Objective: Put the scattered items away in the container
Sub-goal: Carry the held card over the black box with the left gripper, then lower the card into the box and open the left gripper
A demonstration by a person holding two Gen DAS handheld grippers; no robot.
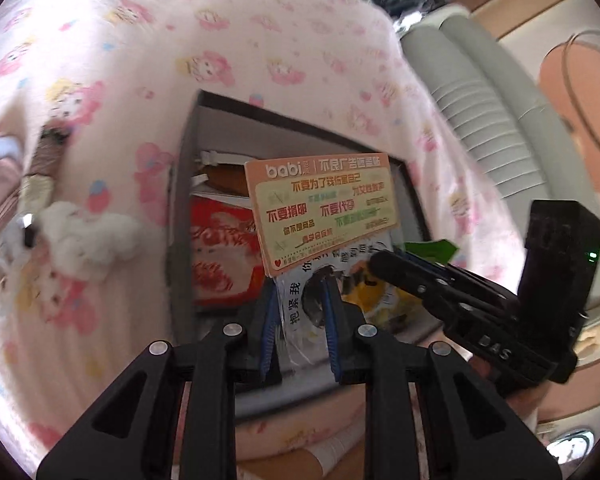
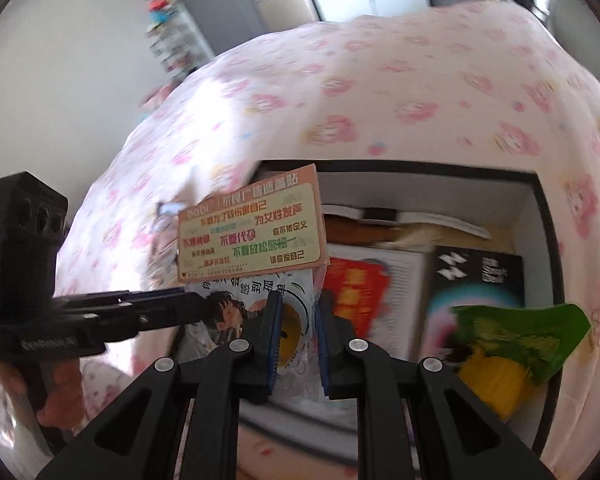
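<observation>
- the left gripper (image 1: 300, 280) is clamped on the lower edge of a clear sticker packet (image 1: 300, 312), its blue pads pressing the plastic.
- the right gripper (image 2: 298, 312) pinches the same sticker packet (image 2: 260, 304) from the other side; its jaws are narrow, nearly together on the thin plastic.
- an orange card (image 1: 320, 208) with green and red print stands upright at the packet's top.
- the packet hangs above the open grey box (image 2: 540, 208), which holds a red pouch (image 1: 220, 248), a black booklet (image 2: 480, 272) and a green-and-yellow wrapper (image 2: 512, 344).
- a pink cartoon-print bedsheet (image 1: 140, 60) lies under and around the box.
</observation>
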